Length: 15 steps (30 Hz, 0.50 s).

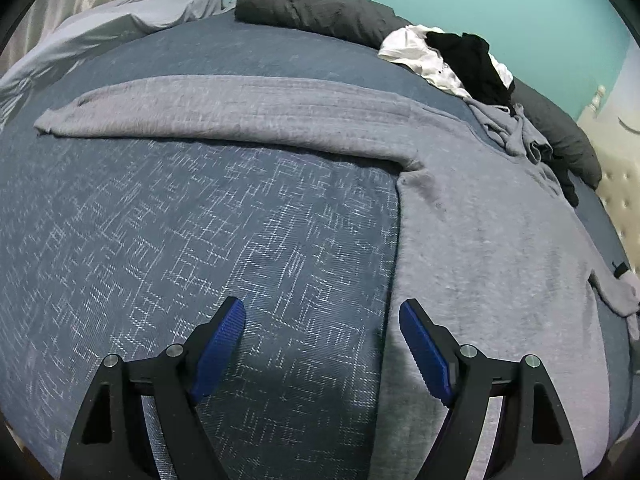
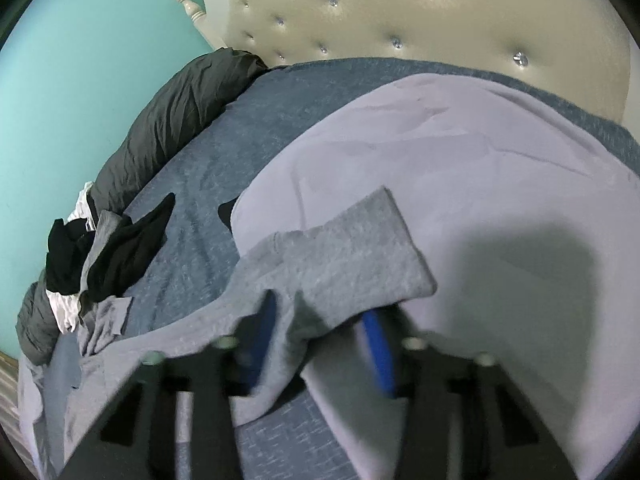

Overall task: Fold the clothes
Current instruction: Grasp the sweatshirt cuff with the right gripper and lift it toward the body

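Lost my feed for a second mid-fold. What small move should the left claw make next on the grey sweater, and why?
Probably ease the left claw down onto the grey sweater edge and close. It hangs open with only the blue bedspread between its fingers, while the right claw already has sweater cloth between its fingers.

My right gripper (image 2: 316,344), blurred, w/ blue pads, straddles a fold of the grey knit sweater sleeve (image 2: 340,256); can't tell if pads press it. Sleeve cuff lies on a pale lilac pillow (image 2: 460,152). Black & white clothes heap (image 2: 92,248) at left, on blue bedcover (image 2: 192,184).
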Tool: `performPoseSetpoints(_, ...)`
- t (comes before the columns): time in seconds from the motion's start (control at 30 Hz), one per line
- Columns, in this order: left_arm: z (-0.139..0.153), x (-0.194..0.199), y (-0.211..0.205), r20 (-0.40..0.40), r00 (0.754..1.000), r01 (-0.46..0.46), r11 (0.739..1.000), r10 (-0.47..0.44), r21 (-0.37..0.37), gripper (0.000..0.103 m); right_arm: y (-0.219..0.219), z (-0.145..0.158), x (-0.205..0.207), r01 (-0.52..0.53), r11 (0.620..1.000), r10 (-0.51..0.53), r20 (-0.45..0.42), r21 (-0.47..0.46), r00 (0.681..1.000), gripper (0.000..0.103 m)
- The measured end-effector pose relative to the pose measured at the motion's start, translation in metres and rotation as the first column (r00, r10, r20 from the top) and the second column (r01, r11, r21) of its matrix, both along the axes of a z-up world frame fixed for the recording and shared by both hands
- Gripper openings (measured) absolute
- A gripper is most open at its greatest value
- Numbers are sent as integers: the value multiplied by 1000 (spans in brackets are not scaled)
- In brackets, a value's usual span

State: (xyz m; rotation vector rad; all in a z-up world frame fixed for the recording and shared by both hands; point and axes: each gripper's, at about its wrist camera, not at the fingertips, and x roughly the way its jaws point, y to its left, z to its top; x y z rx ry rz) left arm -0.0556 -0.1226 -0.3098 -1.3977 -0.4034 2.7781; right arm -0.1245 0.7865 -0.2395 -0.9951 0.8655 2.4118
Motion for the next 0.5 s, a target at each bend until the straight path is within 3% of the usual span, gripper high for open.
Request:
performPoseSetpoints(0.03,0,1,0,-5,1000,-2,1000,2,1,83,-1,2,2,0,1000,0,-5,21,1000,10)
performPoseSetpoints(0.1,1,1,0,-13,1000,1,1000,-1,-1,83,-9,11,4,-22,997,23,-21,73,1000,3)
performPoseSetpoints(0.3,9,8,6,-49,998,28,999,-29,-20,83,-61,53,1,-156,970,174,-87,189,981,3)
performPoseSetpoints(0.5,14,20,7,-96,995,28,999,-30,-29,83,-153,108,-19,-355,914,387,-164,196,907,3)
